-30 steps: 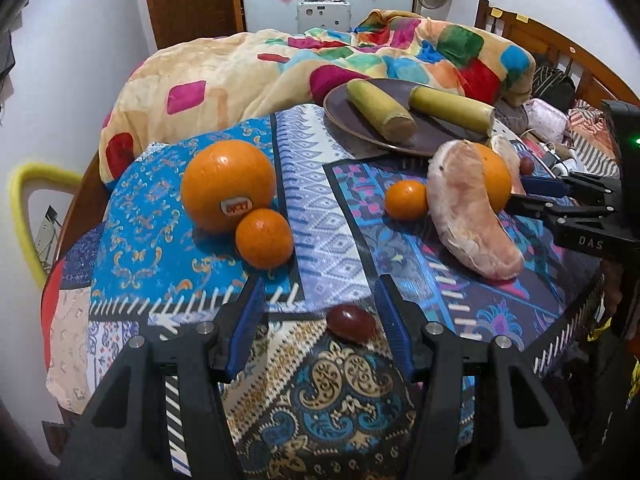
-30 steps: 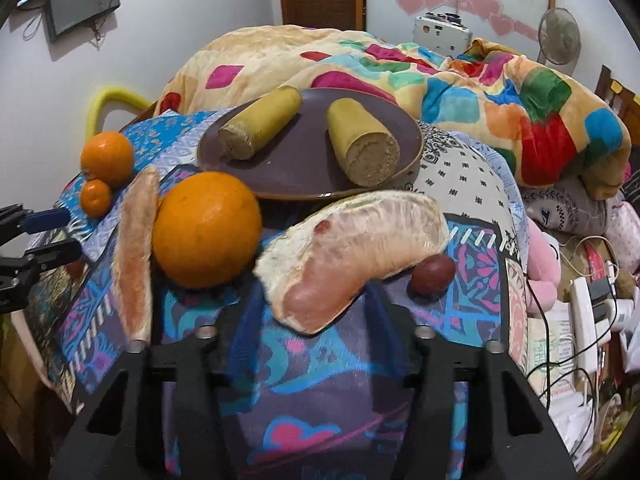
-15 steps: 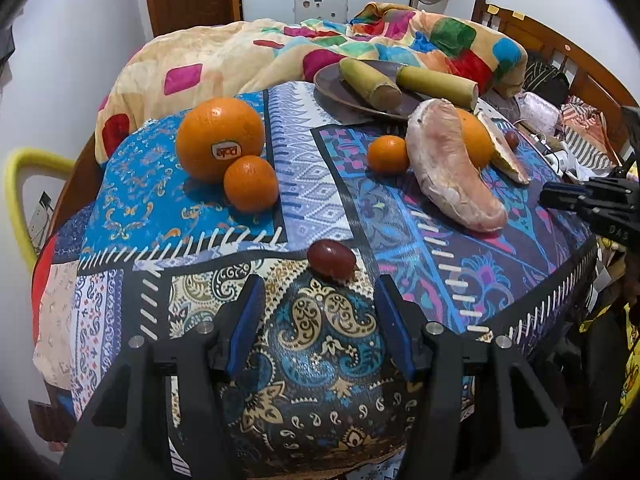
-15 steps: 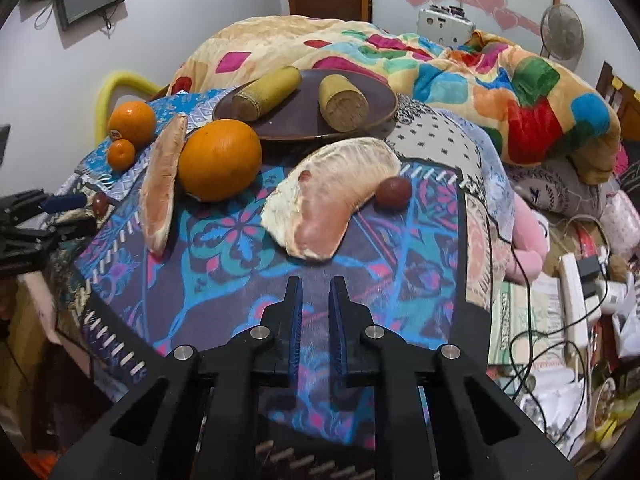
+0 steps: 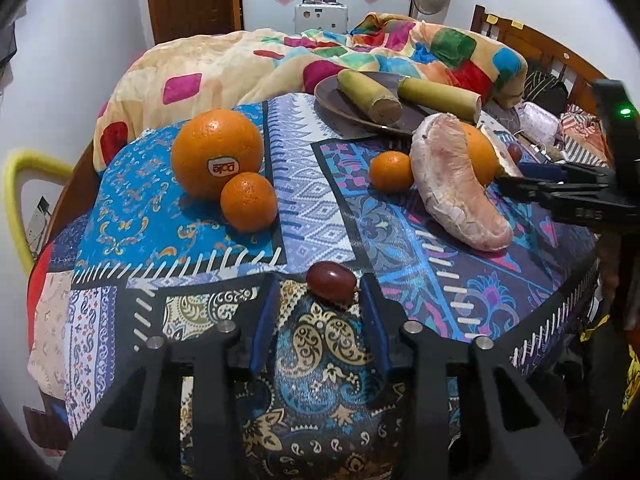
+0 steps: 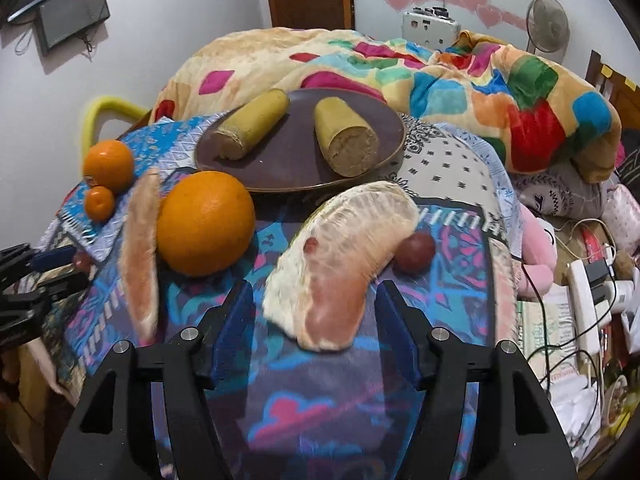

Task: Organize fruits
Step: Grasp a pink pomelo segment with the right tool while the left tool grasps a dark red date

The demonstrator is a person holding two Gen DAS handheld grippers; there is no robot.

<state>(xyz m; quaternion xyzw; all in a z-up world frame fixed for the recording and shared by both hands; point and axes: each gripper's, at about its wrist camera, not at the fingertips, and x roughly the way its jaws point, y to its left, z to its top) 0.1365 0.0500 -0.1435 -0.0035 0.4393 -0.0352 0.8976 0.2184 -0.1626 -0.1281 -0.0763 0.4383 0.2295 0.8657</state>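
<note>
My left gripper (image 5: 318, 296) is open, its fingertips on either side of a small dark red fruit (image 5: 331, 285) on the patterned cloth. Beyond it lie a large stickered orange (image 5: 217, 153), a small orange (image 5: 249, 201), another small orange (image 5: 390, 171) and a pomelo segment (image 5: 456, 182). My right gripper (image 6: 314, 306) is open around the near end of a second pomelo segment (image 6: 340, 258). Beside that segment sit a second red fruit (image 6: 414, 253) and a large orange (image 6: 205, 229). A brown plate (image 6: 296, 160) holds two sugarcane pieces (image 6: 346, 140).
A multicoloured quilt (image 6: 420, 68) is heaped behind the plate. A yellow chair back (image 5: 16, 196) stands at the left. Cables, a power strip (image 6: 586, 300) and papers lie to the right, below the cloth's edge. The cloth (image 5: 320, 360) drops off just below my left gripper.
My left gripper has moved forward so the red fruit sits between its fingertips. My right gripper, shut and pulled back half a second ago, has opened and moved in around the pomelo segment.
</note>
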